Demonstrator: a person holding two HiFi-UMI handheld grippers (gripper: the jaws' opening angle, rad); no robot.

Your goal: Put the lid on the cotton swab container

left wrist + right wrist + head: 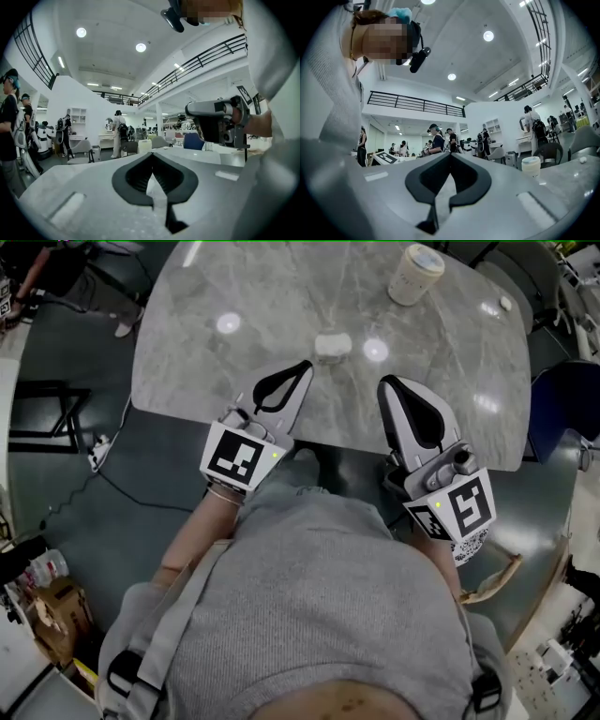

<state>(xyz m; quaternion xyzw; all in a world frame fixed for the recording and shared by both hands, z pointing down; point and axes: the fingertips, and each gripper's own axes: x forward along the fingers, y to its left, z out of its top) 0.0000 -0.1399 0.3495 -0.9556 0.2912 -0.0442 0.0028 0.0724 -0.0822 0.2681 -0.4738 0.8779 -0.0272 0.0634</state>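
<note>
The left gripper (303, 367) is squeezed shut with nothing in it. The right gripper (387, 383) is shut tight too, and it is also empty. They sit side by side over the near edge of the table (206, 371) and point out across it.

Just past their tips, near the middle of the table, lies a small white thing (333, 344). It may be the lid, but I cannot tell for sure. The cotton swab container (415, 273) stands upright at the far side, off to the right, well apart from both grippers. A tiny white bit (506, 303) lies even further right.

I think the job has not really begun. To do it well, one gripper should first open wide, because shut jaws cannot pick anything up. It should pinch the lid gently by its edges and keep it flat. The other gripper could hold the container, as the smooth table may let it slide or tip. Then the lid should go straight down. The gripper should let go only when the lid sits flat all the way round.
</note>
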